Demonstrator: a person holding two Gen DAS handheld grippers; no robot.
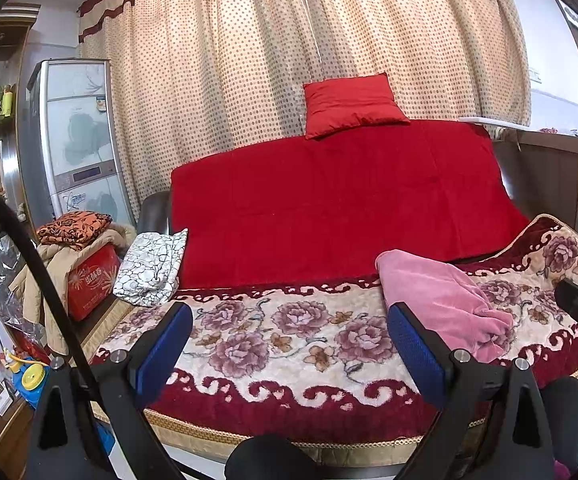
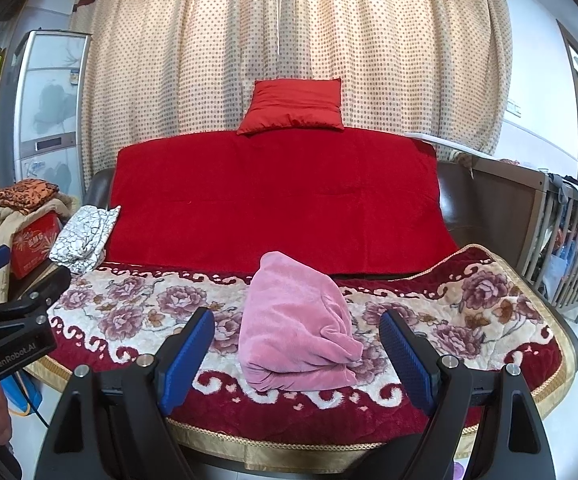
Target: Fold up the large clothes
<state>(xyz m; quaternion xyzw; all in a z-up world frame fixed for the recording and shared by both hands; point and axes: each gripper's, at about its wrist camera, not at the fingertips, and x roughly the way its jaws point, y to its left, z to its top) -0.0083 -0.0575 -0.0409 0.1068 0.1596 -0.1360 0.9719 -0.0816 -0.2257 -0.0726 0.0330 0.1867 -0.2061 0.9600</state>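
Note:
A pink fleece garment (image 2: 295, 332) lies bunched in a loose folded heap on the floral blanket (image 2: 137, 312) covering the sofa seat. It also shows in the left wrist view (image 1: 445, 300), to the right. My right gripper (image 2: 297, 344) is open, its blue pads on either side of the garment's near part, held in front of the seat edge. My left gripper (image 1: 289, 340) is open and empty over the floral blanket (image 1: 273, 344), left of the garment. The left gripper's body shows at the left of the right wrist view (image 2: 17, 320).
A red throw (image 2: 277, 200) covers the sofa back with a red cushion (image 2: 295, 106) on top. A black-and-white folded cloth (image 2: 83, 238) lies at the seat's left end. A red box (image 1: 89, 280) piled with clothes stands left. A wooden crib (image 2: 569, 240) stands right.

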